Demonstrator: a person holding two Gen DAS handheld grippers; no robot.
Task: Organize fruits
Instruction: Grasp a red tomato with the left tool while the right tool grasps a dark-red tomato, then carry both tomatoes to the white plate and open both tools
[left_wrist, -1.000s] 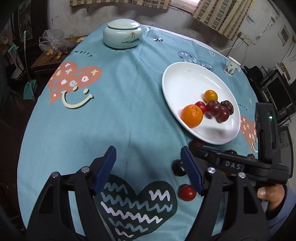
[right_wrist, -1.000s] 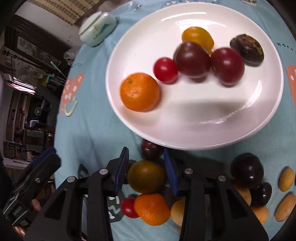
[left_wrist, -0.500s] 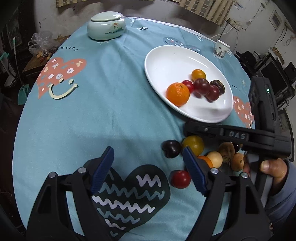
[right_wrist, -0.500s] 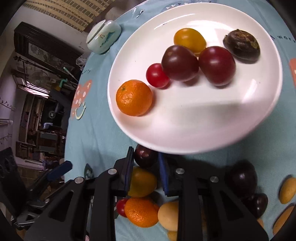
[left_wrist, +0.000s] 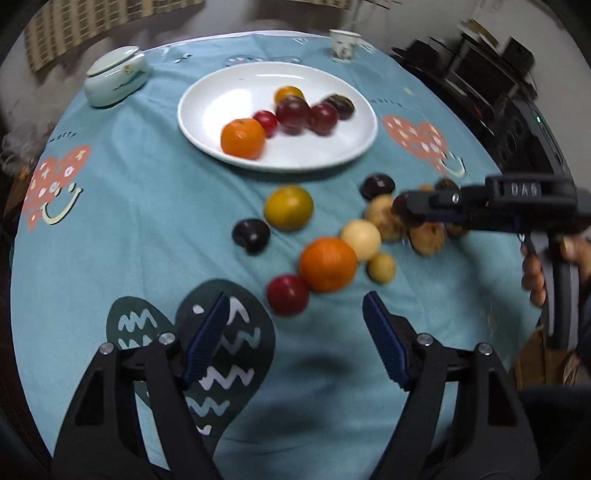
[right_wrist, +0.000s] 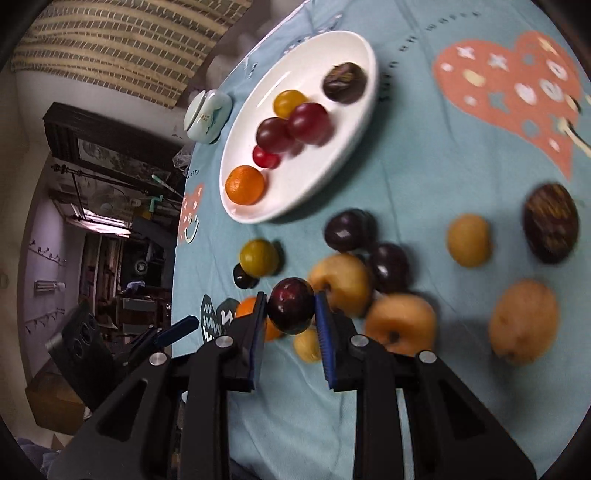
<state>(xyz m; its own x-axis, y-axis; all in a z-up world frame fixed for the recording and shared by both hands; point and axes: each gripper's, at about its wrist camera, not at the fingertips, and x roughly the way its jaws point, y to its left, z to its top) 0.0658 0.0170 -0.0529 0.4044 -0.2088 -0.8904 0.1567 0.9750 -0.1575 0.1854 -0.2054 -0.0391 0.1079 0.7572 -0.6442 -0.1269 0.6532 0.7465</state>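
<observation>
Your right gripper (right_wrist: 290, 312) is pinching a dark red plum (right_wrist: 290, 311) between its blue pads, jaws narrowed to the fruit's width; the plum sits at the fingertips, clear of the worktop (right_wrist: 424, 155). It is round, so no long axis shows, and you cannot tell where its stem end points. Your left gripper (left_wrist: 293, 325) is spread wide and holds nothing, hanging over the cloth with a red fruit (left_wrist: 287, 294) just off its 12 o'clock. The white plate (left_wrist: 207, 107) lies at 12 o'clock in the left wrist view, carrying an orange (left_wrist: 242, 137) and several darker fruits. Loose fruit is scattered on the cloth between plate and grippers, among them a yellow-green fruit (left_wrist: 289, 207).
</observation>
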